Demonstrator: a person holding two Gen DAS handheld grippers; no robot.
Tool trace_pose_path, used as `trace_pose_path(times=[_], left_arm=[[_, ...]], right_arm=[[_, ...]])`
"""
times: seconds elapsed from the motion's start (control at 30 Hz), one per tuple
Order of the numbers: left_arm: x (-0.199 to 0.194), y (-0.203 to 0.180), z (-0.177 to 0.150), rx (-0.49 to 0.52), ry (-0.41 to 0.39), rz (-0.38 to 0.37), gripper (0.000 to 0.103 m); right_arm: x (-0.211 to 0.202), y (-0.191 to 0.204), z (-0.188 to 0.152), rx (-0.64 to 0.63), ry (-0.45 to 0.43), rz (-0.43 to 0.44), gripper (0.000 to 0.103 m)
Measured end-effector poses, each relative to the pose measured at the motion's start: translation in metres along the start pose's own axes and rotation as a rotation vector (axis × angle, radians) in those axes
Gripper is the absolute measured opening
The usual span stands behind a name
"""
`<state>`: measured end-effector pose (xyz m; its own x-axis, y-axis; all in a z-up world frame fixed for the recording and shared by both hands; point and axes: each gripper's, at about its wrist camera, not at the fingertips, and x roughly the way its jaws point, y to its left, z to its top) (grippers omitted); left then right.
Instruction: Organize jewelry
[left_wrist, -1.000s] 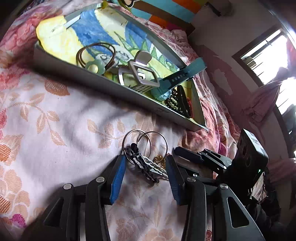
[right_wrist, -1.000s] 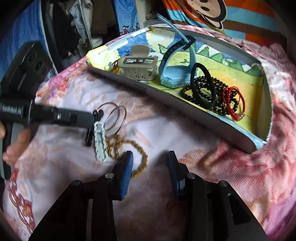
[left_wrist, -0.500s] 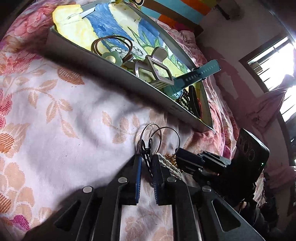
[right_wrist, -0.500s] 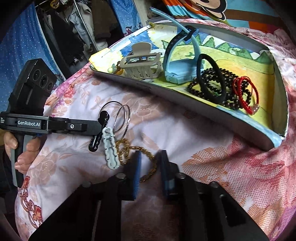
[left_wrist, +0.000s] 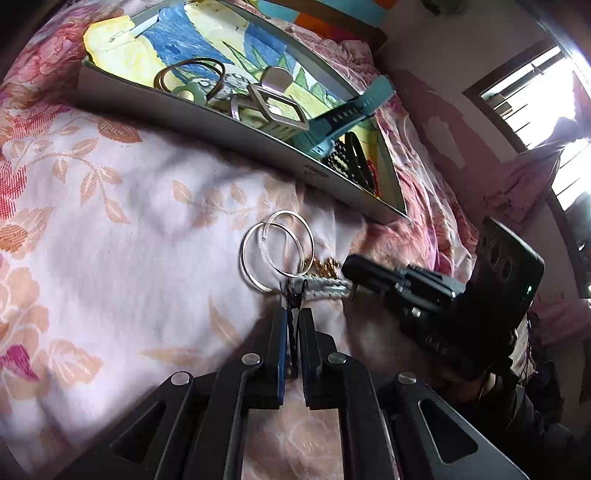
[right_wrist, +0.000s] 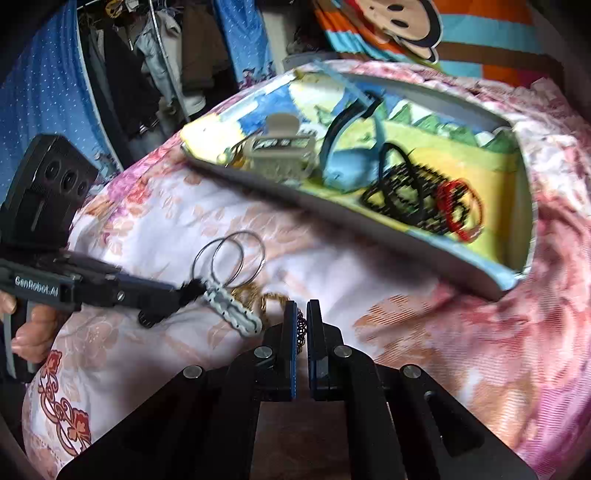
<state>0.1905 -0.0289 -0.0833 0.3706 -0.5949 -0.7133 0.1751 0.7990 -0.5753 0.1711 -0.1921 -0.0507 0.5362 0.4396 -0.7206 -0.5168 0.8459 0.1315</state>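
On the flowered bedspread (left_wrist: 110, 229), toward the left, the left gripper (left_wrist: 292, 325) has its jaws pressed nearly together on a thin black clip (left_wrist: 294, 306), which seems to be tied into a small cluster lying on the cloth: two silver hoop rings (left_wrist: 277, 251) and a white braided piece (left_wrist: 325, 288). Just right of that cluster a gold chain (right_wrist: 271, 297) trails across the fabric, and the right gripper (right_wrist: 300, 332) has its jaws drawn close on the near end of it, a few links showing in the narrow gap. Further back and running off to the right sits the tray (right_wrist: 332, 216) with the painted lining, resting on the bed, well apart from both grippers. It already holds brown hair ties (left_wrist: 188, 74) at its left end, then a beige claw clip (right_wrist: 282, 149), a blue watch (right_wrist: 347, 162), a black bead bracelet (right_wrist: 410, 195) and a red bracelet (right_wrist: 461, 206) toward its right end. By my reckoning most of the sorting is done: five or so pieces are in the tray, and only the ring cluster and the chain are left on the bedspread. Both look gripped but not yet lifted clear, so carrying them over and setting them down inside the tray is what remains.
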Motion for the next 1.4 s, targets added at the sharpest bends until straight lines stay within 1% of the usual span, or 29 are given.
trace_pose_path(times=[0.1, 0.23, 0.37, 0.57, 0.7, 0.9, 1.1, 1.23, 1.3, 1.4], left_arm=[[-0.002, -0.004, -0.003, 0.011, -0.001, 0.001, 0.006], [-0.008, -0.008, -0.005, 0.037, -0.038, 0.008, 0.006], [-0.015, -0.012, -0.005, 0.056, -0.075, 0.008, 0.006], [-0.023, -0.013, -0.005, 0.068, -0.13, -0.005, 0.006], [-0.032, -0.015, -0.004, 0.078, -0.18, -0.012, 0.006], [-0.042, -0.029, 0.002, 0.131, -0.239, -0.007, 0.006], [-0.051, -0.051, 0.021, 0.151, -0.308, 0.005, 0.006], [-0.049, -0.069, 0.05, 0.13, -0.354, -0.003, 0.006], [-0.042, -0.08, 0.064, 0.128, -0.357, -0.015, 0.006], [-0.026, -0.098, 0.082, 0.159, -0.352, -0.008, 0.006]], right_arm=[[-0.005, -0.001, 0.003, -0.003, -0.021, -0.032, 0.005], [-0.01, -0.005, 0.006, 0.0, -0.044, -0.053, 0.005], [-0.021, -0.009, 0.012, -0.003, -0.093, -0.083, 0.005], [-0.039, -0.011, 0.024, -0.001, -0.166, -0.097, 0.005], [-0.053, -0.012, 0.03, -0.009, -0.215, -0.111, 0.005], [-0.074, -0.016, 0.042, -0.005, -0.286, -0.122, 0.005], [-0.1, -0.023, 0.058, 0.008, -0.373, -0.138, 0.005], [-0.112, -0.028, 0.07, 0.004, -0.432, -0.149, 0.005], [-0.119, -0.033, 0.076, 0.006, -0.47, -0.166, 0.005], [-0.125, -0.045, 0.082, 0.033, -0.51, -0.177, 0.005]])
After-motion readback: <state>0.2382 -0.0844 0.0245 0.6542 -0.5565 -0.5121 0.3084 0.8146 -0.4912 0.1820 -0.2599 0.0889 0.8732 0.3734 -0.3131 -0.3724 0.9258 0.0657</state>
